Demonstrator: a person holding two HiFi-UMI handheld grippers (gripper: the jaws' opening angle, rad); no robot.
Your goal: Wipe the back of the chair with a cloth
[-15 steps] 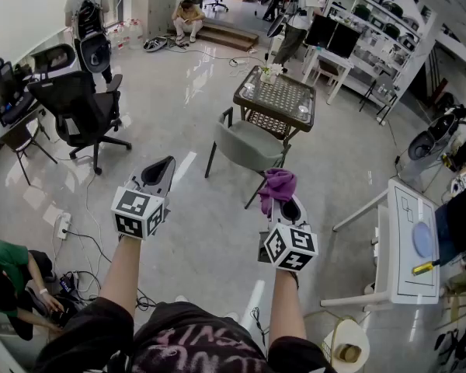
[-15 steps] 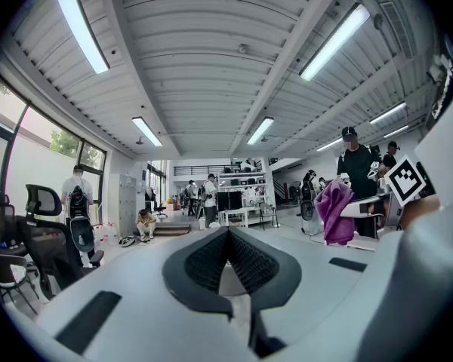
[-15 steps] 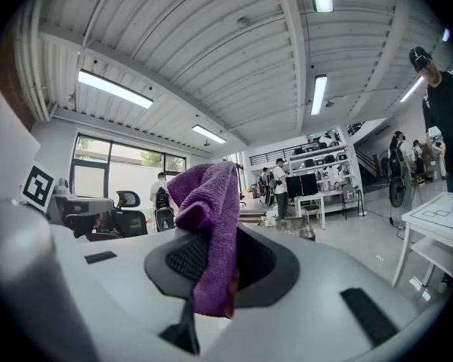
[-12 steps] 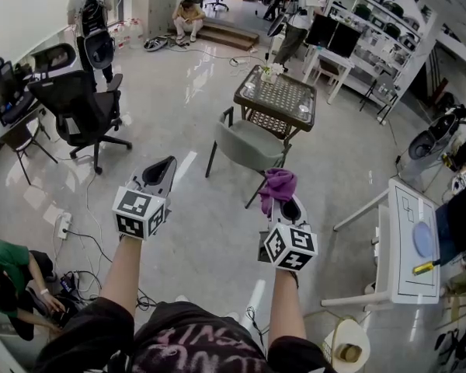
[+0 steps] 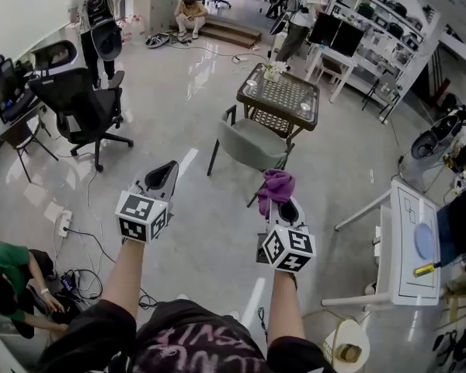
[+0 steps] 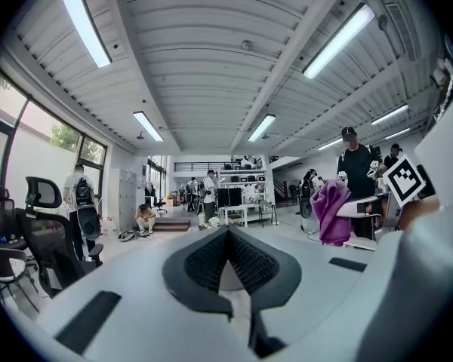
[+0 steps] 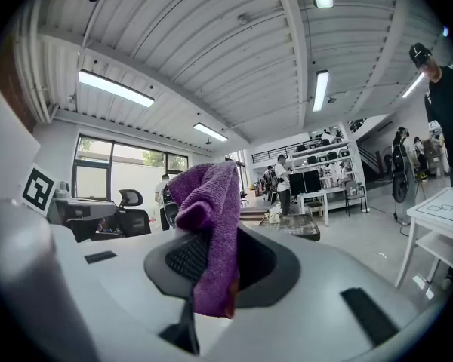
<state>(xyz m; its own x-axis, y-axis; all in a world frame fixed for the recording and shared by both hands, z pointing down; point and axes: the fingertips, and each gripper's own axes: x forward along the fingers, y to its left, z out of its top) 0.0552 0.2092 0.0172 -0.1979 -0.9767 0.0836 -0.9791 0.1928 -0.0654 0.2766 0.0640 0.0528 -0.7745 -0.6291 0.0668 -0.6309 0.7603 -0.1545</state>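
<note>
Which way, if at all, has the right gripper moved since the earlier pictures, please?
No: the right gripper and cloth sit just as close below the chair as before.

The person with the backpack, far off to the left of the gray chair, has stepped a little toward the chair's side of the room. The head view has drifted slightly, so the chair sits a touch further right. The left gripper has shifted with it, barely.

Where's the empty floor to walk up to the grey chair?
Bare floor lies between the black office chair and the grey chair. Crowded: power strip at lower left, white table at right.
</note>
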